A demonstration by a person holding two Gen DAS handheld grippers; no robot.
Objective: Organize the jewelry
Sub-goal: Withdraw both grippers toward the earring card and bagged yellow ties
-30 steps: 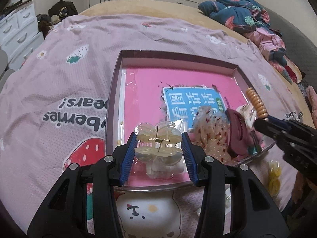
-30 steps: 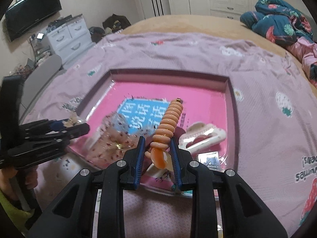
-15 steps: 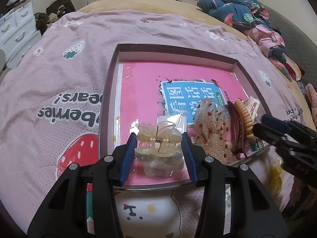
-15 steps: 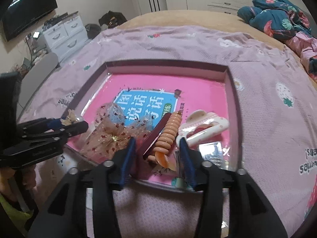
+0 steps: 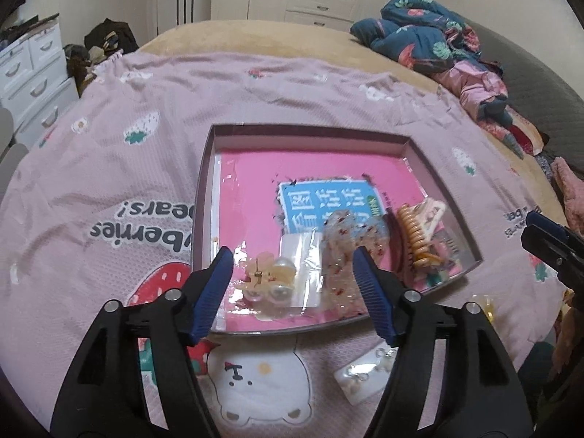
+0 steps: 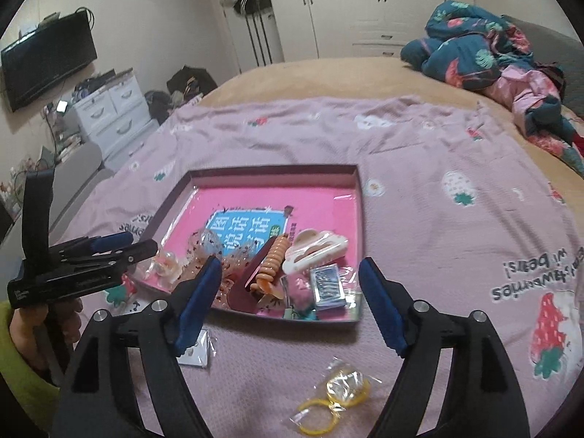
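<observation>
The shallow box [image 5: 204, 197] lies on the bedspread [image 5: 109, 168] and holds most of the hair pieces along its near edge. In the left wrist view the translucent flower claw clip [image 5: 264, 277] sits at the 7 o'clock corner of the box, the speckled bow [image 5: 346, 241] beside it, the orange spiral clip [image 5: 416, 233] at 4 o'clock. The left gripper [image 5: 292, 277] has just been opening; its jaws stand well apart, touching nothing, the flower clip lying between them. The right gripper [image 6: 290, 288] has likewise just been opening, wide and empty, the spiral clip [image 6: 272, 266] free in the box.

Outside the box remain a bagged yellow ring set [image 6: 335, 398] at 6 o'clock in the right wrist view and an earring card [image 5: 368, 379].

Judgement: both placements look complete; next, clear the rim, then approach the loose bags squarely and pinch the plastic low.

Legible writing: "berries" and "bears!" on the bedspread; Chinese characters on the blue label [image 5: 325, 204], unread.
</observation>
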